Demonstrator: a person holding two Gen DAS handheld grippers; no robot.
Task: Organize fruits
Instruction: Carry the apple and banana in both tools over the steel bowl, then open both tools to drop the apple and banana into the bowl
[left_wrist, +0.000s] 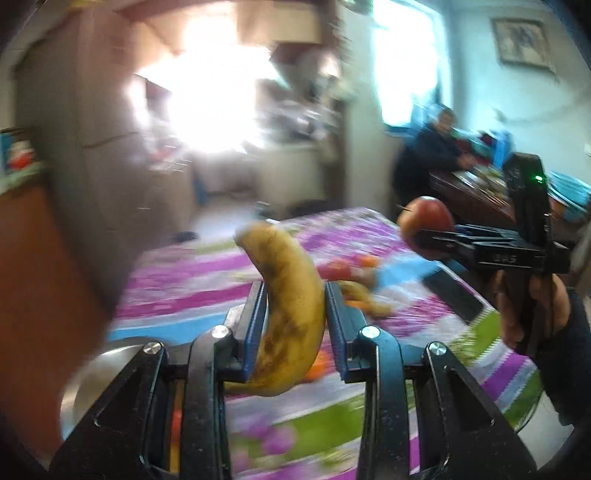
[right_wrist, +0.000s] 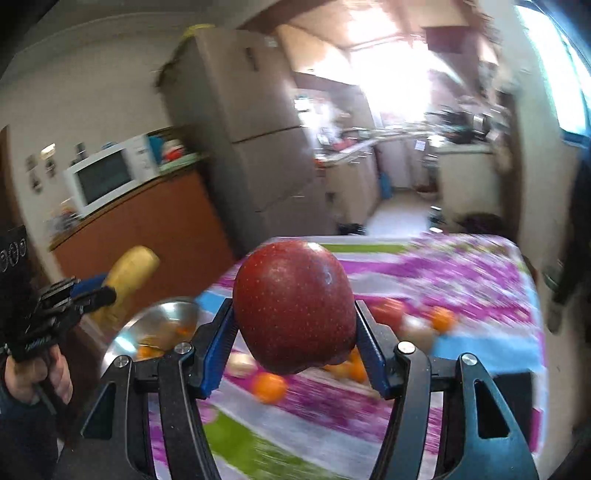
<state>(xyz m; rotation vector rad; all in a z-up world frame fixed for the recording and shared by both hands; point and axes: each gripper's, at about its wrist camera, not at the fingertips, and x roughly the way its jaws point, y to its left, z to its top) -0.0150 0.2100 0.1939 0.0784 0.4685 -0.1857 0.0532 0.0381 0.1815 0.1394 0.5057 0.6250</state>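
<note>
Blown-out glare from the kitchen window (left_wrist: 207, 96) (both views), motion-blurred surroundings, dark fisheye-warped corners.

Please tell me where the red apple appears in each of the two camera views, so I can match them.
Left wrist view: the red apple is at right, above the table, clamped in the right tongs.
Right wrist view: it fills the centre.
Shared landmark: the steel bowl, at lower left in both views.

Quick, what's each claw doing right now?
Left claw: shut on the banana.
Right claw: shut on the apple.
</note>
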